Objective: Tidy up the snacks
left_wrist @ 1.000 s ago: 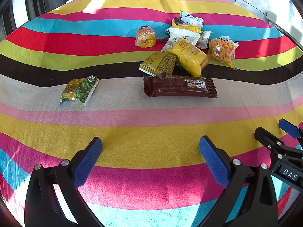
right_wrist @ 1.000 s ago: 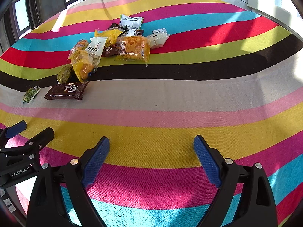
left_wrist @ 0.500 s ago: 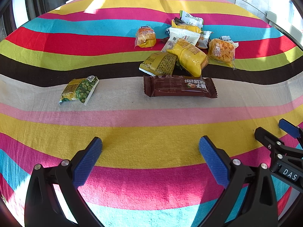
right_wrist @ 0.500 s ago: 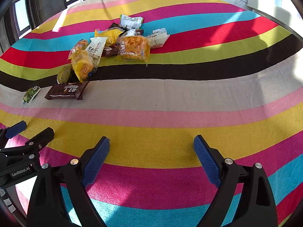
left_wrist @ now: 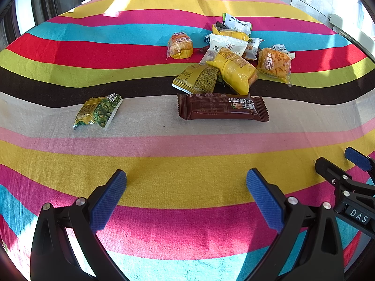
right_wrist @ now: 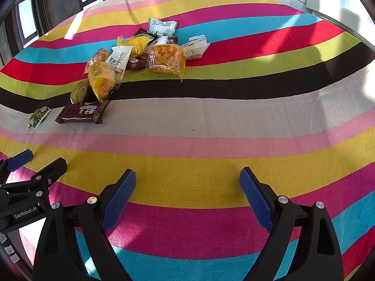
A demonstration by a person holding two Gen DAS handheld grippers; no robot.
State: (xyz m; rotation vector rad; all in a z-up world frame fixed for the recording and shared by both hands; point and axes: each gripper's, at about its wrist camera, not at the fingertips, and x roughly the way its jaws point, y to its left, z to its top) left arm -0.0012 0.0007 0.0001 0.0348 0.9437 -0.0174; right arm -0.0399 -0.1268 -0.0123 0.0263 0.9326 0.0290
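Observation:
A heap of snack packets lies on a striped cloth. A brown chocolate bar [left_wrist: 222,106] [right_wrist: 82,112] lies nearest, with a green pea packet [left_wrist: 98,112] [right_wrist: 38,116] apart to its left. Behind are a yellow cake packet [left_wrist: 234,70], an olive-yellow packet [left_wrist: 196,78], an orange bread packet [left_wrist: 274,64] [right_wrist: 166,58] and a small bun packet [left_wrist: 180,46]. My left gripper [left_wrist: 186,182] stands open over the near yellow stripe, holding nothing. My right gripper [right_wrist: 187,180] is also open and empty, to the right of the left one.
The striped cloth [right_wrist: 257,121] covers the whole table, with a wide bare stretch right of the heap. A white packet [right_wrist: 198,46] and a white-green packet [right_wrist: 161,26] sit at the heap's far side. Windows and dark frames stand beyond the table's far edge.

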